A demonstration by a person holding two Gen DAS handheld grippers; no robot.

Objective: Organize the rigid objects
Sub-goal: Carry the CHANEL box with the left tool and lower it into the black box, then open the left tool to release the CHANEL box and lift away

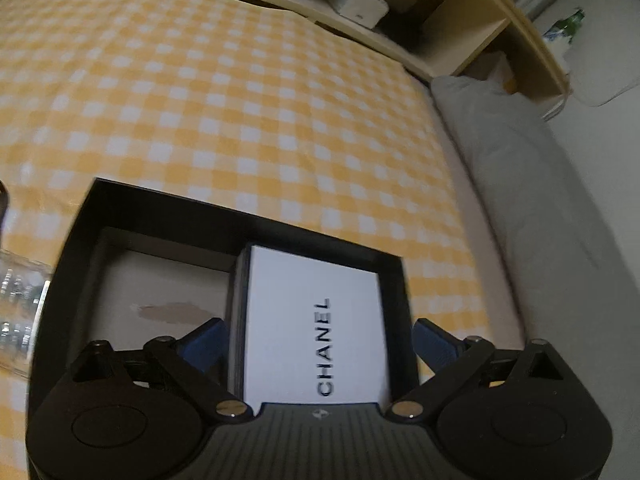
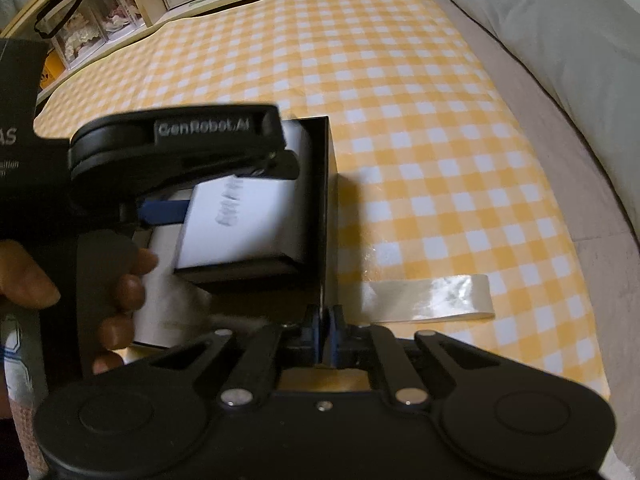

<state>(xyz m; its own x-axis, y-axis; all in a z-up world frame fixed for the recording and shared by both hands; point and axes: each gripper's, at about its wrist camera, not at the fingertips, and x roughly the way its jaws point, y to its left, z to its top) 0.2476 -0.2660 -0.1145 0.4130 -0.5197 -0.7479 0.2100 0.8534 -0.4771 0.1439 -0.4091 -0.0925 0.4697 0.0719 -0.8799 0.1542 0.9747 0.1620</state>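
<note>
Covering most of the bed is a yellow-and-white checked cloth (image 1: 224, 92), with a grey pillow (image 1: 516, 168) lying along its right edge and pale wooden shelving (image 1: 460, 20) behind. A black open-topped box (image 1: 80, 240) sits on the cloth toward its near edge, a grey liner showing in its left half. In its right half lies a white CHANEL box (image 1: 316, 320), its printed face up, close against the black box's right wall.

The left gripper (image 1: 316, 344) has its blue fingers (image 1: 204, 344) spread wide, one on each side of the white box; the left one reaches down inside the black box and the right one (image 1: 436, 346) stands outside its right wall. Whether either pad touches the white box cannot be told. In the right wrist view this same gripper shows from the side, held in a hand (image 2: 120, 288) over the box.

The right gripper (image 2: 325, 334) has its fingers drawn together on the thin right wall of the black box (image 2: 326, 208), pinching it near the box's closest corner.

A strip of clear tape (image 2: 432, 298) lies flat on the cloth just right of that corner. Something of clear ridged plastic (image 1: 20, 312) shows at the left edge of the left wrist view; what it is cannot be told
</note>
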